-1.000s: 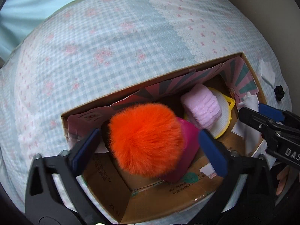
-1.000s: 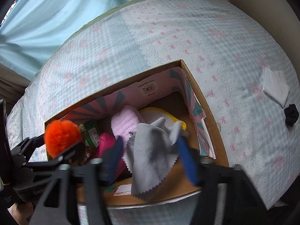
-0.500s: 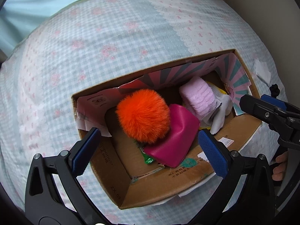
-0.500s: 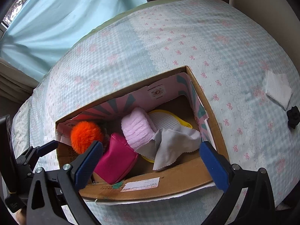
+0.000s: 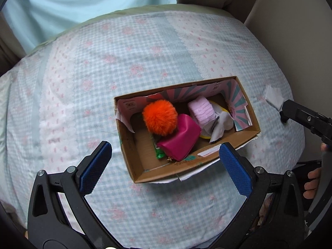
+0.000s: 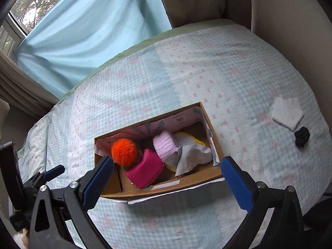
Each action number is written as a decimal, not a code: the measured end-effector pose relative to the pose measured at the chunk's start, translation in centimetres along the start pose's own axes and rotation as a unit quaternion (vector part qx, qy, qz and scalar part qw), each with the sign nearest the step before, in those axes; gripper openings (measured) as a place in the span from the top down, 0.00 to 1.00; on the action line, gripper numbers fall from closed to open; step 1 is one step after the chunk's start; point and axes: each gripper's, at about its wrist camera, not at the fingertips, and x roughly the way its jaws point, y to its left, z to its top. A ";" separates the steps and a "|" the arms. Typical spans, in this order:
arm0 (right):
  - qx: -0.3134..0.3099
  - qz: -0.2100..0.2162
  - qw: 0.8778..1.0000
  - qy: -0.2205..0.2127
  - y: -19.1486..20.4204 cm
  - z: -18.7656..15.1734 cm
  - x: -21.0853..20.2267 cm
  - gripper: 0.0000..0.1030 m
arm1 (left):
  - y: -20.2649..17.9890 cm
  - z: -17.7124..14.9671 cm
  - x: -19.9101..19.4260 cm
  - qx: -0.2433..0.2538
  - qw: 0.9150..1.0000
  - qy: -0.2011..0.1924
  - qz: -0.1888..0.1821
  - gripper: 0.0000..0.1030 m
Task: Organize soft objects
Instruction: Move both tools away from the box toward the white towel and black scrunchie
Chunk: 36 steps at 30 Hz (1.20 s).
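Wide bare stretches of the pale blue checked bedspread with pink bows [image 6: 207, 66] lie left of and beyond the open brown cardboard box [image 6: 166, 183], up to the curtained far edge and the beige wall at right. Inside the box, left to right: a fluffy orange pom-pom [image 6: 124, 151] resting against a magenta fabric pouch [image 6: 145, 171], a ribbed pale pink cloth roll [image 6: 165, 146], and a grey pinked-edge cloth [image 6: 192, 157] draped over a yellow-rimmed mesh disc [image 6: 186, 141]. To the right, on the bedspread, a folded white textured cloth [image 6: 287, 112] touches a small black scrunchie [image 6: 302, 136]. The left hand-held gripper [image 5: 164, 162] and right hand-held gripper [image 6: 166, 181] hover above the box's near wall, blue pads spread wide, empty.
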 end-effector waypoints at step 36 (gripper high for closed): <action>0.056 -0.122 0.990 -0.032 -28.8 -0.3 -10.9 0.00 | -34.8 10.3 0.2 0.187 0.979 -0.052 -0.060 0.00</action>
